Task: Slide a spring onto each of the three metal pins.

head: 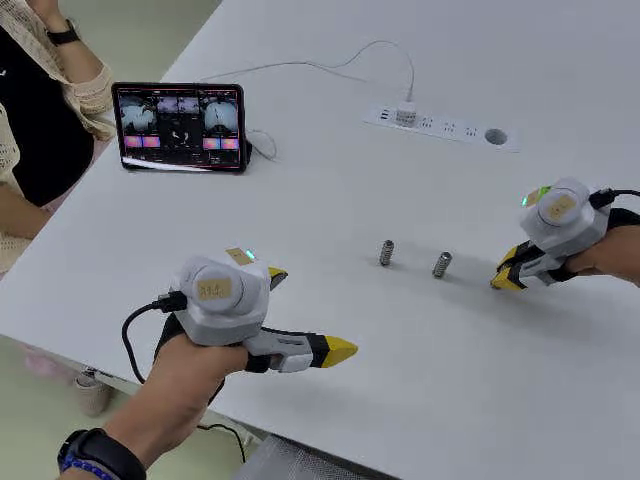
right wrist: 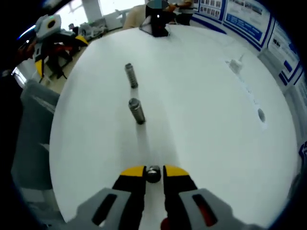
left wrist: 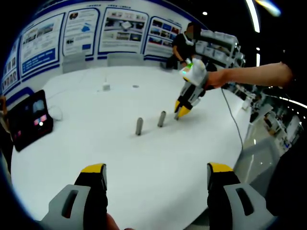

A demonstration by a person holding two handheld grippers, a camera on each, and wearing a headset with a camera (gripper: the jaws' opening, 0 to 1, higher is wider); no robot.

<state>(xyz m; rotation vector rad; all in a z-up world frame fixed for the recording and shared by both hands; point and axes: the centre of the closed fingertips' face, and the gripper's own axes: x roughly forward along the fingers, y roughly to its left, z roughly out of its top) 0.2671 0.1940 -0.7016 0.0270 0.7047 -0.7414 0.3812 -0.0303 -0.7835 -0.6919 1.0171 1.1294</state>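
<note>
Two metal pins with springs on them stand upright on the white table: one (head: pixel 387 252) (left wrist: pixel 139 126) (right wrist: pixel 130 75) on the left, the other (head: pixel 441 264) (left wrist: pixel 162 119) (right wrist: pixel 136 110) just right of it. My right gripper (head: pixel 503 278) (left wrist: pixel 183 109) (right wrist: pixel 153 171) is down at the table right of them, shut on the third spring (right wrist: pixel 152 174), of which I see just the round metal top between the yellow tips. My left gripper (head: pixel 308 311) (left wrist: pixel 156 168) hovers open near the front edge, holding nothing.
A tablet (head: pixel 180 125) (left wrist: pixel 29 117) stands at the back left, with a person (head: pixel 40 90) beside it. A white power strip (head: pixel 440 127) with its cable and a round table hole (head: pixel 496 136) lie at the back. The table's front edge (head: pixel 300 440) runs close below my left hand.
</note>
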